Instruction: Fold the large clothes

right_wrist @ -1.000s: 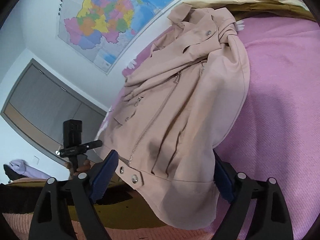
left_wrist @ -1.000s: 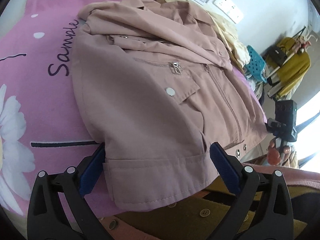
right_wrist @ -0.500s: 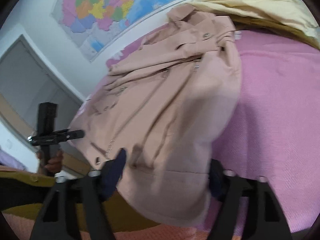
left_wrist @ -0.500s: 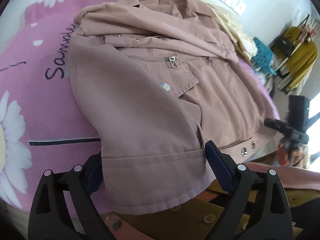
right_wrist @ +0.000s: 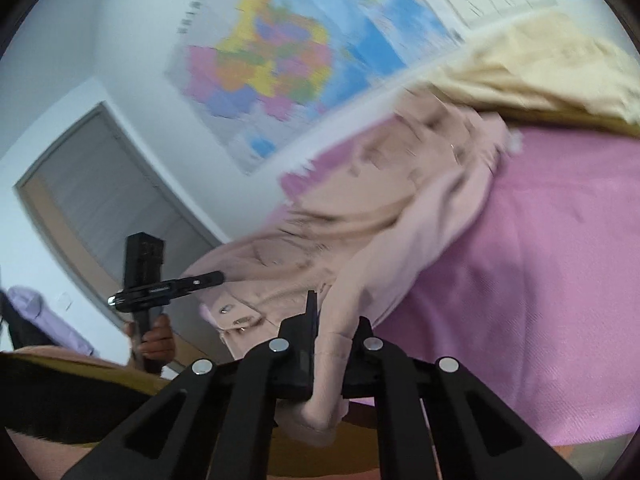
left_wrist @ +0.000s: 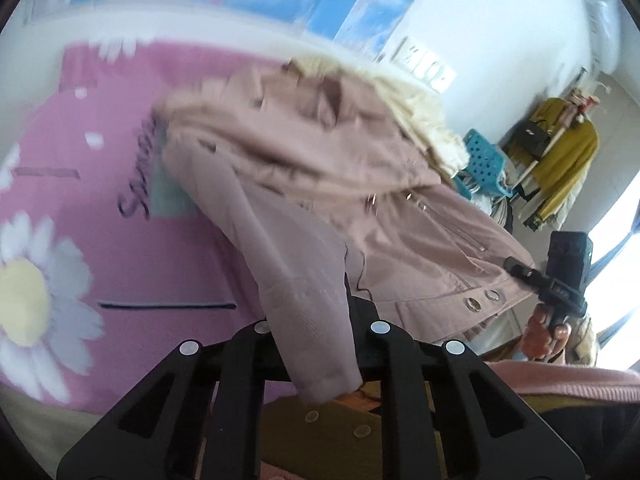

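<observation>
A dusty-pink jacket (left_wrist: 320, 184) with zips and snap buttons lies on the pink bed cover (left_wrist: 100, 200). My left gripper (left_wrist: 310, 332) is closing, and a bunched corner of the hem is pinched between its pads and lifted off the bed. In the right wrist view the jacket (right_wrist: 360, 240) stretches away from my right gripper (right_wrist: 332, 332), which is closing on the other hem corner, with the cloth squeezed between its pads. Each view shows the other gripper in a hand at the jacket's far hem corner, the right gripper (left_wrist: 560, 280) and the left gripper (right_wrist: 160, 284). Both views are motion-blurred.
A pale yellow cloth (right_wrist: 540, 68) lies behind the jacket's collar. A map (right_wrist: 280, 60) hangs on the wall above the bed. A blue plastic chair (left_wrist: 484, 160) and a rack with a mustard garment (left_wrist: 568, 160) stand off to the right; a grey door (right_wrist: 100, 208) is on the left.
Both grippers went from open around the hem to closed on it. Both have risen, pulling the hem corners up off the bed, and the views have tilted up toward the wall.
</observation>
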The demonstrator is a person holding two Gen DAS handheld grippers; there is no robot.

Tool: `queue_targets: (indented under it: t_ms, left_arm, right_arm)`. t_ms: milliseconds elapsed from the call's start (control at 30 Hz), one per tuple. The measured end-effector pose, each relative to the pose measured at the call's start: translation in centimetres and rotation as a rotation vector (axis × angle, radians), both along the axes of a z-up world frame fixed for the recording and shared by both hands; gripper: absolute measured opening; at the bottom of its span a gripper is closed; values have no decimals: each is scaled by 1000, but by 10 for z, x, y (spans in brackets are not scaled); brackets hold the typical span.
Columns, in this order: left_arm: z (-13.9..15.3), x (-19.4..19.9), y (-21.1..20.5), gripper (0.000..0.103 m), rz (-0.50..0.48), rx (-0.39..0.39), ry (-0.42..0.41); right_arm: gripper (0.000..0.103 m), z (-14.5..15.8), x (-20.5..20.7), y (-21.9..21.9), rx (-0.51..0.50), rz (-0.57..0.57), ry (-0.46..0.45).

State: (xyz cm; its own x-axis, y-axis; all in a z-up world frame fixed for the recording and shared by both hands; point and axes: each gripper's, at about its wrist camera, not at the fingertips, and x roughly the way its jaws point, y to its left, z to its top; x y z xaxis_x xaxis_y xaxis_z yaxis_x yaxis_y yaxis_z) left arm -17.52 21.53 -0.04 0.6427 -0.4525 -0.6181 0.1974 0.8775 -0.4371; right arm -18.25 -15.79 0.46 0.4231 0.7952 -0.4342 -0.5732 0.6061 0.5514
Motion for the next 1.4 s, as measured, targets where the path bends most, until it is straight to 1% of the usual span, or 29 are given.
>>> queue_targets:
  t_ms: [100, 133, 200, 267, 400, 500, 533, 600, 733, 867, 933, 1100, 1233, 1400]
  left_arm:
    - [14, -14, 4, 14, -16, 12, -22]
    - [19, -19, 6, 14, -23, 13, -29]
    - [24, -24, 10, 14, -36, -13, -32]
    - [29, -25, 14, 14, -42, -41, -34]
    - [35, -17, 13, 14, -41, -16, -42]
    - [45, -2, 11, 15, -50, 5, -45]
    - [49, 6, 10, 15, -51, 27, -43]
    - [53, 19, 12, 15, -48, 44, -35]
    - [67, 53, 17, 17, -30, 78, -18]
    - [82, 89, 21, 18, -23, 115, -14]
    - [87, 110, 24, 18, -11, 129, 0]
    - [93, 155, 29, 18, 13, 157, 25]
    - [96, 191, 32, 18, 26, 180, 41]
    - [97, 227, 32, 18, 41, 196, 61]
  right_arm:
    - [7, 19, -19, 5, 19, 48, -44]
    - [7, 23, -23, 4, 22, 54, -48]
    - [7, 26, -25, 0, 46, 55, -30]
    - [7, 27, -23, -5, 68, 40, -12]
    - [7, 34, -7, -5, 107, 17, 6]
    - [7, 41, 12, -5, 128, -6, 9]
    - [7, 45, 20, -3, 117, -18, -2]
    - [7, 51, 32, 1, 114, -20, -10]
    - [7, 64, 70, 12, 106, -47, -1]
    - [7, 71, 111, 18, 92, -89, 19]
    - [7, 74, 135, 22, 107, -89, 44]
    - [8, 77, 178, 31, 82, -141, 50]
    - [8, 75, 213, 32, 110, -173, 83]
    - [8, 74, 242, 34, 117, -200, 102]
